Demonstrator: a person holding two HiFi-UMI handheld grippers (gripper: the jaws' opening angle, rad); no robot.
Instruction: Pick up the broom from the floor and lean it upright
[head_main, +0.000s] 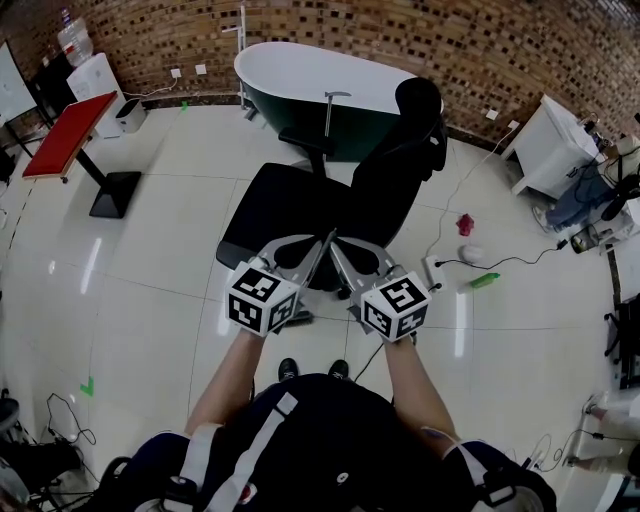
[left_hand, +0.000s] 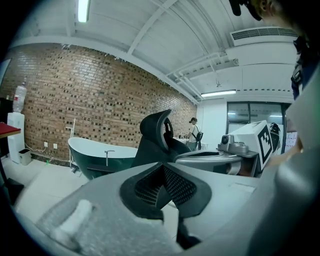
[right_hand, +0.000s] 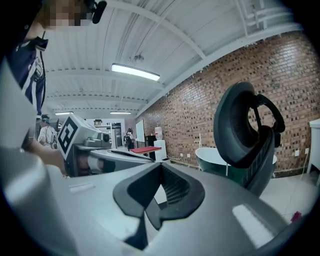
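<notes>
By the chair (head_main: 292, 203), left hand-held gripper (head_main: 323, 243) (closed).

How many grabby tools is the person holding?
2. The left tool and the right tool are side by side, tips close together over the black chair. No others show.

Brick-walled workroom, glossy white tile floor (head_main: 150, 260)

A brick wall (head_main: 500, 50) runs along the top of the frame. A dark-green bathtub (head_main: 310, 80) stands against it at upper centre, a black office chair (head_main: 290, 210) sits mid-frame, and a red-topped bench (head_main: 68, 132) is at upper left.
</notes>
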